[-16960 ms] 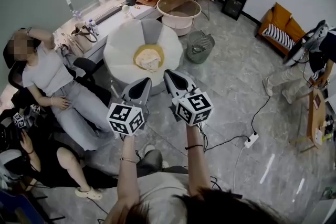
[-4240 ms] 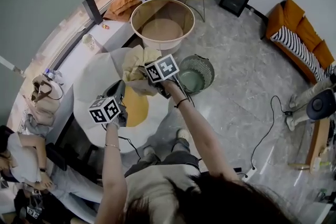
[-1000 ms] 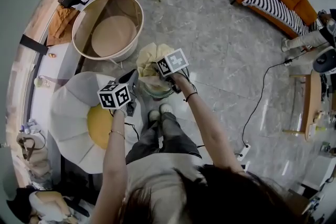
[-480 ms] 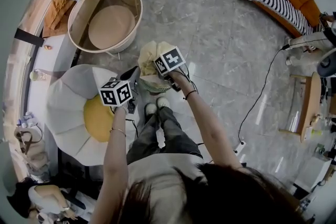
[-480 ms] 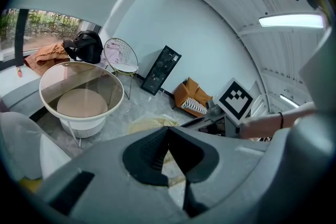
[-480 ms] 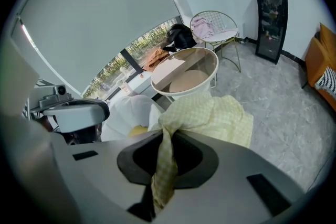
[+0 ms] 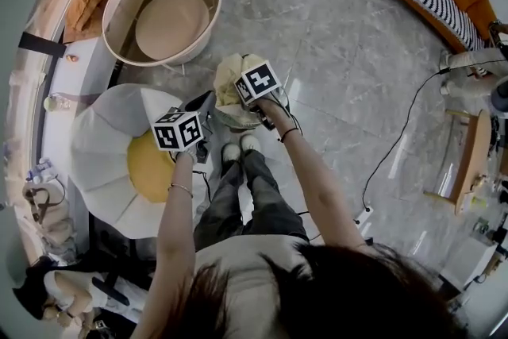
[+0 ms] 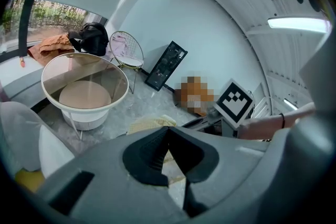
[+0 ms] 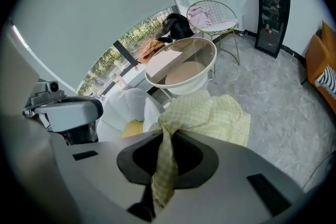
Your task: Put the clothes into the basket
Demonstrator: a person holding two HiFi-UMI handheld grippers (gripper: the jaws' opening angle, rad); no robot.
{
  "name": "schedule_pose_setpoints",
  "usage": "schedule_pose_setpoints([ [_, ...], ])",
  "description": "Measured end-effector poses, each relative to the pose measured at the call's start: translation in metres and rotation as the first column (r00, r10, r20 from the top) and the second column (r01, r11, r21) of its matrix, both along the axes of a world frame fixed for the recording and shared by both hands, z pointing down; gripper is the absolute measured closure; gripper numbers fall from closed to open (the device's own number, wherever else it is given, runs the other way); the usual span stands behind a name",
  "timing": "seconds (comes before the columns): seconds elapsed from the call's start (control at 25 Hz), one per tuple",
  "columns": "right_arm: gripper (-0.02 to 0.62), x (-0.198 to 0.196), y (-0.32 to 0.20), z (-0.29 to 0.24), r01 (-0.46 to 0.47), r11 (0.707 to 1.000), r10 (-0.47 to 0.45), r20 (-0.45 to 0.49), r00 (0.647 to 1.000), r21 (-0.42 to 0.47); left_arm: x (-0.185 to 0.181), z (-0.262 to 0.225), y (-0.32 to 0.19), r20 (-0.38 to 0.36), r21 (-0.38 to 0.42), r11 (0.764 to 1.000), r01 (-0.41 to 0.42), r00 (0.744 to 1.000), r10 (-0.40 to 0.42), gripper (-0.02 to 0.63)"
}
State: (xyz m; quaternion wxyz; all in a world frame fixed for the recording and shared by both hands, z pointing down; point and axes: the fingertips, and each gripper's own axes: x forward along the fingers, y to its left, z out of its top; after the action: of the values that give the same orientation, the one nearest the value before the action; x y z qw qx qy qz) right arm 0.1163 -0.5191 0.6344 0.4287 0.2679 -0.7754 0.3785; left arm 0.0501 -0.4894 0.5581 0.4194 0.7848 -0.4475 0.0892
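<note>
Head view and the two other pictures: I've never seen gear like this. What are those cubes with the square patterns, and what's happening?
There is no robot here. A person stands holding a hand-held grabbing tool in each hand, and the patterned cubes are parts of those tools. The head view looks down from a camera on the person's head. The other two pictures come from cameras riding on each tool, looking along its jaws. The right tool is clamped on a pale yellow checked cloth, over a small round wire basket on the grey floor. The left tool is closed and empty. Nearby stand a white petal-shaped seat with a yellow centre and a large round beige tub.
</note>
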Motion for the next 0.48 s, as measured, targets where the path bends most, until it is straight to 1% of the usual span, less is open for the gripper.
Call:
schedule_pose_setpoints([
  [0.16,0.56,0.003,-0.003,0.016,-0.018,1.0,0.018,-0.022,1.0,-0.009,0.0,0.016,0.001,0.008,-0.031,0.999,-0.011,1.0,0.011,0.595],
  [0.32,0.56,0.004,-0.001,0.029,-0.026,0.999,0.025,-0.021,0.999,-0.021,0.001,0.025,0.004,0.002,-0.049,0.999,-0.01,1.0,0.01,0.595],
  [0.4,0.56,0.004,0.001,0.035,-0.031,0.999,0.031,-0.005,1.0,-0.036,0.003,0.028,0.007,-0.001,-0.053,0.999,-0.011,1.0,0.011,0.595],
  [0.48,0.56,0.002,0.003,0.04,-0.06,0.997,0.062,0.034,0.997,-0.057,0.006,0.03,0.007,-0.005,-0.053,0.998,-0.014,1.0,0.014,0.595],
])
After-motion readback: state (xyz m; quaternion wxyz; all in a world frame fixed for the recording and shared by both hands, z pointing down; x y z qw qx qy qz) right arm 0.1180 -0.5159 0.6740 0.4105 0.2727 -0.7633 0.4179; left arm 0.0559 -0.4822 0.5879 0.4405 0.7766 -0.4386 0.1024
